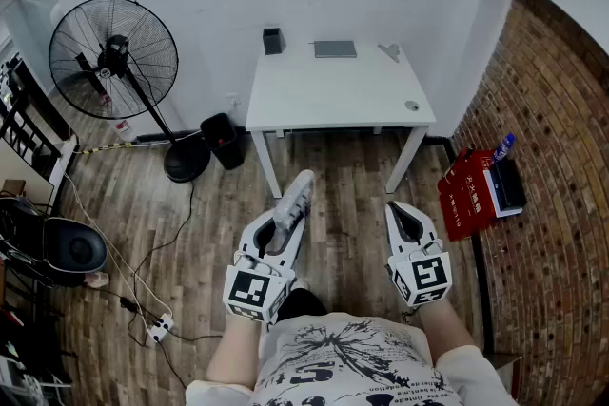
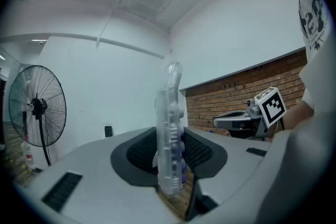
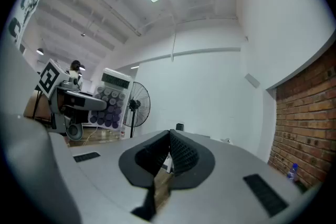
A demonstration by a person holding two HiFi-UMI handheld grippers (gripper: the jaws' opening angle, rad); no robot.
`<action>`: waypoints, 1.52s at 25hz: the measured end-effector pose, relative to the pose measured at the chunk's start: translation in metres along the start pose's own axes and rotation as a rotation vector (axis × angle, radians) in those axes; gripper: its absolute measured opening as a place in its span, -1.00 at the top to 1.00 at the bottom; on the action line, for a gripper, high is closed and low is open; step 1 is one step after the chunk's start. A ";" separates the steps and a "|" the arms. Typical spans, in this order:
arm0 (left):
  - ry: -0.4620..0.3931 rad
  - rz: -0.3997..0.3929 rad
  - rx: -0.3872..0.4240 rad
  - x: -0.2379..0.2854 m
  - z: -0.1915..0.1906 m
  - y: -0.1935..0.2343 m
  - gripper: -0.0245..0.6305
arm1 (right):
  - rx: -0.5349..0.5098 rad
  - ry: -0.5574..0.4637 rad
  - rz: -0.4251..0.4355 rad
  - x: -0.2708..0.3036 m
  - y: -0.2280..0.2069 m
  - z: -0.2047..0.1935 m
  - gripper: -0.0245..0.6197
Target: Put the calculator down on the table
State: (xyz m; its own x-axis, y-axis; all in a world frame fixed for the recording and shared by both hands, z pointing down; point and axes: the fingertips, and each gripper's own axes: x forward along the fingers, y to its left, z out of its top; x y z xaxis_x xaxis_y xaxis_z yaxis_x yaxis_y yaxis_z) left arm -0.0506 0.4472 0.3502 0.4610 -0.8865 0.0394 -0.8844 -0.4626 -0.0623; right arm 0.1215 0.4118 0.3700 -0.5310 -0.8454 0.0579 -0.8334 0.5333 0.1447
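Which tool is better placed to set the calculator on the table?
Left. The left tool grips the calculator and is aimed at the table ahead; the right tool is shut and empty.

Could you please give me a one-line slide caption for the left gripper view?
Left gripper clamps a clear calculator edge-on, floor fan at left.

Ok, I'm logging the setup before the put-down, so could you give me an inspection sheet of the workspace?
Surface: white table, few things on it.
Job's things: calculator, held in left claw, not on table.
Clutter: dark holder, grey pad, small round item on table.
Grippers: left claw shut on calculator; right claw shut, empty.
Cables: cords and power strip on floor, left.
Surroundings: fan, black bin, red box, brick wall.
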 end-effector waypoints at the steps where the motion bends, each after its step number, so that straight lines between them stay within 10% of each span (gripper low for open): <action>1: 0.002 0.000 -0.003 0.000 -0.001 0.000 0.49 | 0.000 0.006 0.000 -0.001 0.000 -0.001 0.89; 20: 0.045 -0.023 -0.013 0.072 -0.010 0.011 0.49 | 0.059 0.056 -0.009 0.045 -0.049 -0.026 0.88; 38: 0.045 -0.108 -0.065 0.356 -0.014 0.241 0.49 | 0.027 0.097 -0.089 0.375 -0.173 -0.015 0.88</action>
State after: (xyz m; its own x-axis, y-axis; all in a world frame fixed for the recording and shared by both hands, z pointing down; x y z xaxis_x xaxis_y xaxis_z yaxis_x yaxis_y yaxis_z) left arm -0.1002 0.0199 0.3630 0.5512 -0.8298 0.0872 -0.8334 -0.5526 0.0094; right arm 0.0689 0.0024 0.3819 -0.4385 -0.8875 0.1417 -0.8811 0.4556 0.1267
